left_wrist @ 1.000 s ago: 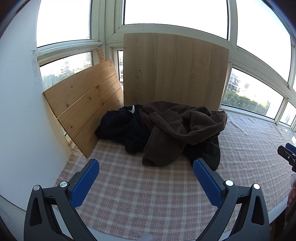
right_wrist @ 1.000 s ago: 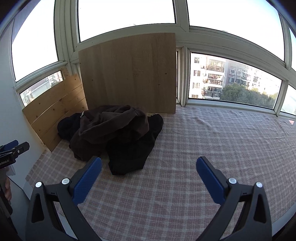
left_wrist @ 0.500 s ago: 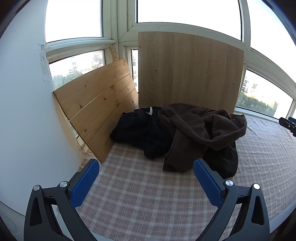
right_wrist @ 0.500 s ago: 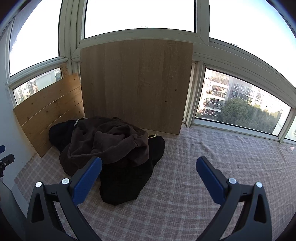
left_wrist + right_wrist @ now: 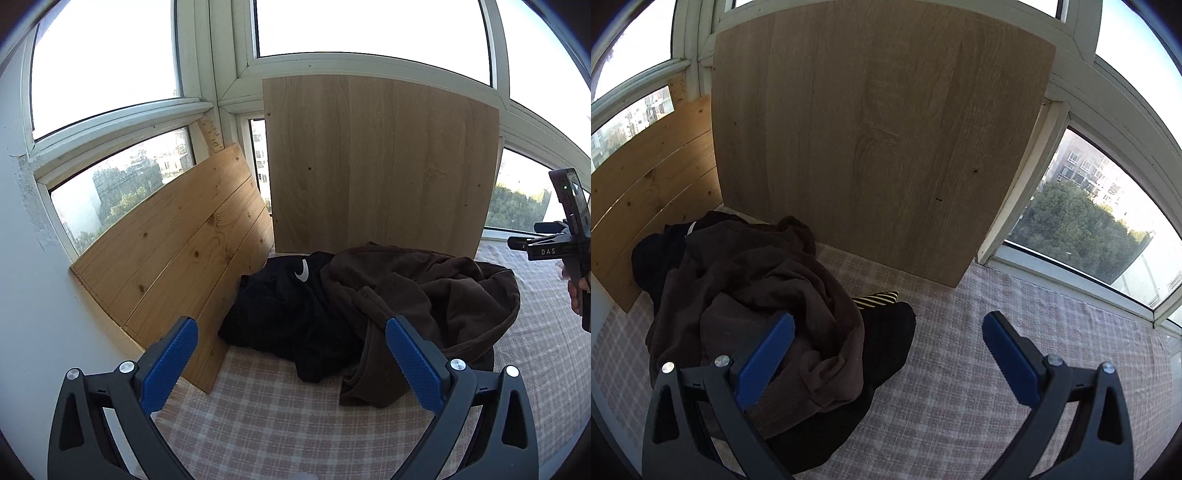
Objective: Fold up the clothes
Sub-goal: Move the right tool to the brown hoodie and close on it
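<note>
Writing: the black garment (image 5: 280,310) carries a white swoosh logo (image 5: 302,270) on its upper fold; the rig of the right tool, seen at the right edge of the left wrist view, bears the letters "DAS" (image 5: 548,252).
Left tool (image 5: 291,363): blue-padded fingers (image 5: 170,365) spread wide apart, holding nothing and touching nothing; it hovers over the checked cloth (image 5: 258,417), just short of the pile.
Right tool (image 5: 888,363): fingers equally wide apart and empty; its left finger (image 5: 764,360) hangs over the brown garment (image 5: 768,306); whether it touches the fabric, I cannot tell. Its right finger hangs over bare cloth.
Clothes: a crumpled heap in the far left corner of the table, on the pink-and-white checked cloth.
Brown garment: fleecy, lies on top and to the right side of the heap, draped over the black pieces.
Black garment: bunched against the left side, touching the slatted pine board (image 5: 177,254).
Striped piece (image 5: 875,298): a small black-and-yellow patch peeks out at the far right side of the heap, next to the other black cloth (image 5: 886,343).
Boards: the pine board leans along the left edge; a larger pale wood panel (image 5: 376,162) stands upright at the back, against the window frame (image 5: 207,74).
Hand (image 5: 578,295): part of one shows at the right edge of the left wrist view, gripping the right tool's handle.
</note>
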The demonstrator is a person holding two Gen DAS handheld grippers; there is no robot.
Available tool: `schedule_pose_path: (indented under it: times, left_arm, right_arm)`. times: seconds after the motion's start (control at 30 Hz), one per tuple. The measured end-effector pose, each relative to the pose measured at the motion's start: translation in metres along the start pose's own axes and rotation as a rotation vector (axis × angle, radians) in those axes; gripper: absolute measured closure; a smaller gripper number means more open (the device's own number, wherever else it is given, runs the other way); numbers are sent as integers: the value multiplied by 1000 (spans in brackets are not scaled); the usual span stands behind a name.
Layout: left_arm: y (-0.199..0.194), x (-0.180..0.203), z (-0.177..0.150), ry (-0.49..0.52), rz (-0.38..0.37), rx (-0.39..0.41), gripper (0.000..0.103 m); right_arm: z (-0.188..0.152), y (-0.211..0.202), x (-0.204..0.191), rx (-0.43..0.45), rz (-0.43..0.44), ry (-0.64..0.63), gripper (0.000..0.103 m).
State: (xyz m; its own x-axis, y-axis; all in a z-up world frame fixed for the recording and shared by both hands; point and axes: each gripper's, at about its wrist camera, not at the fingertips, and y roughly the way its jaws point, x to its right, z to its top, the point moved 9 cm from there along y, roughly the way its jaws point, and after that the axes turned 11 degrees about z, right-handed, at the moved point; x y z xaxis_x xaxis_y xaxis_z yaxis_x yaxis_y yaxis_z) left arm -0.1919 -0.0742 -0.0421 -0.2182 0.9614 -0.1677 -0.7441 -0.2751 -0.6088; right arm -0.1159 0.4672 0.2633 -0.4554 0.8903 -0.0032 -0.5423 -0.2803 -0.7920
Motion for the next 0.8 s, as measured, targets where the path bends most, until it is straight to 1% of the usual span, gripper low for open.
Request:
schedule_pose_path:
  times: [0.07,0.1,0.17,0.27,0.4,0.53,0.57,0.6,0.63,0.67,0.73,0.8]
  left_arm:
    - [9,3,-5,-1,-2,-13,1]
    - [13,4,-8,-3,-3,-20,1]
    - [24,7,-14,-7,-8,-41,1]
    - [40,14,-21,-8,-22,-77,1]
    - [53,30,-26,8,-50,-106,1]
    - [54,44,-26,41,-70,-100,1]
    - [54,46,-26,49,-69,-98,1]
    - [55,47,-27,54,-69,-100,1]
    - [56,47,-27,60,-69,-103,1]
    - [58,47,-28,62,-70,-108,1]
    - [61,47,-31,63,-72,-117,1]
    - [64,46,-34,62,-66,-128,1]
  right_arm:
    - [-10,11,3,-41,-5,1,0]
    - [-16,13,5,-51,8,17,0]
    - [-28,14,9,-59,59,73,0]
    - [-38,18,11,-80,92,118,0]
    - [-36,28,6,-98,143,173,0]
    - [-34,48,-7,-135,126,135,1]
    - [-35,53,-12,-148,131,122,13]
    - [-38,58,-17,-164,147,113,46]
    - [-41,63,-22,-184,182,117,69]
    - [-44,66,-25,-200,203,121,87]
    - [-49,68,-29,-209,217,112,87]
    - [-49,61,-32,-180,221,92,88]
